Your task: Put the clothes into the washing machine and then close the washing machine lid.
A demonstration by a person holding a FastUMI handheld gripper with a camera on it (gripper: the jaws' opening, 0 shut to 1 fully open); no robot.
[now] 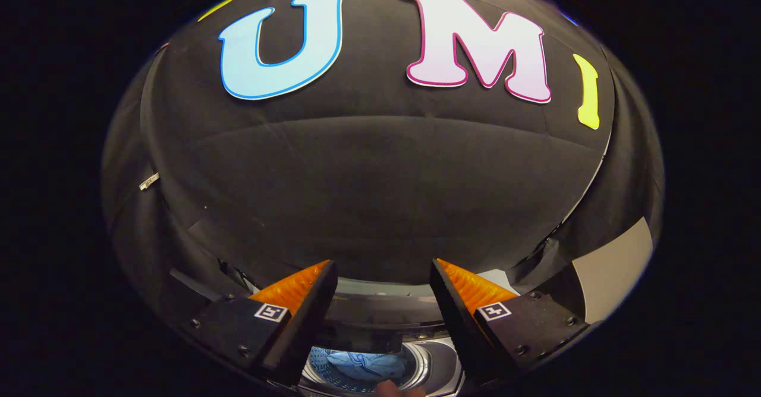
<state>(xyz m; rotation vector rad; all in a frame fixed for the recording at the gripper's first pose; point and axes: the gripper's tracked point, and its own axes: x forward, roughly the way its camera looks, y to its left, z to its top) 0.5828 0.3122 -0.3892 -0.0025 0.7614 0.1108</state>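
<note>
While the claw [383, 278] hangs with fingers apart and empty, blue clothes [365, 364] already lie in the washing machine [416, 355] drum below them. Closing looks next: reach the dark lid [368, 314] edge, push it down evenly, avoid pinching fabric.

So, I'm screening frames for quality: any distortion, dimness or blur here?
Gripper view: strong fisheye bends the booth wall; the light is dim; the open gripper is sharp; the washing machine drum rim glints, and the blue clothes inside look soft.
</note>
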